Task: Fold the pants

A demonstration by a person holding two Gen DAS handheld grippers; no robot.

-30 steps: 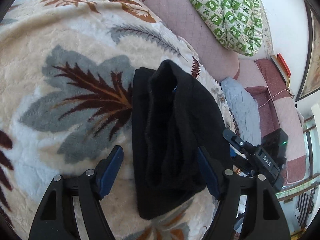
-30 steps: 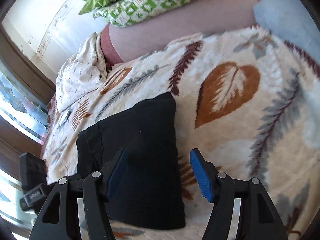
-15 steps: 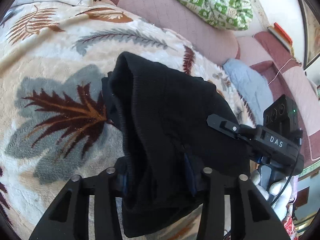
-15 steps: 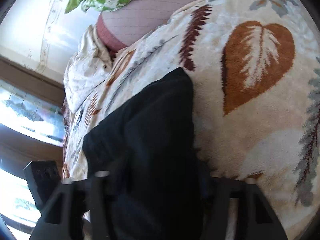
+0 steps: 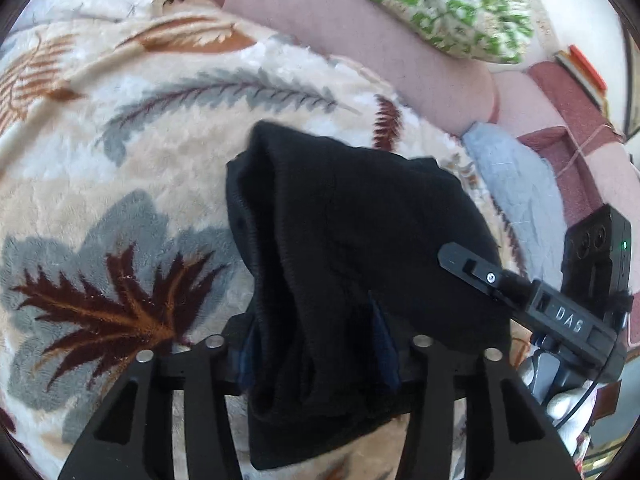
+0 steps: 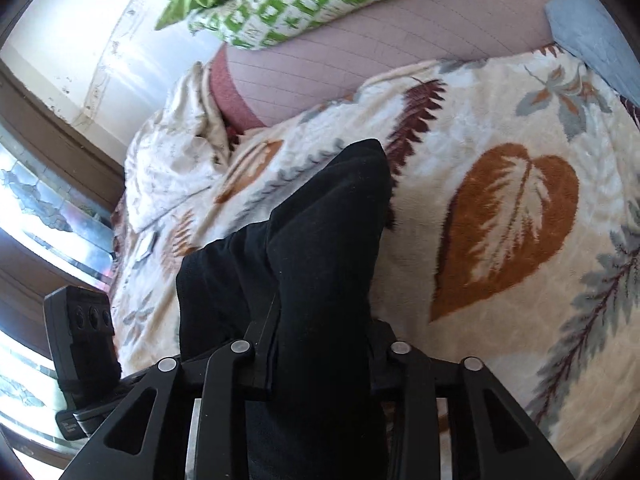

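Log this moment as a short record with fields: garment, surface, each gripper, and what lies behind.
garment: black knit pants, folded into a thick bundle, near edge lifted
surface: cream plush blanket with leaf print
left gripper: shut on the pants, blue pads pressed into the cloth
right gripper: shut on the pants at the near edge
behind: pink quilted sofa back, green and white patterned pillow, pale blue cushion

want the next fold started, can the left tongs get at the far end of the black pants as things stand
Probably not yet: the left tongs are shut on the near edge of the black pants, so they are occupied. The right tongs grip the same bundle over the leaf blanket.
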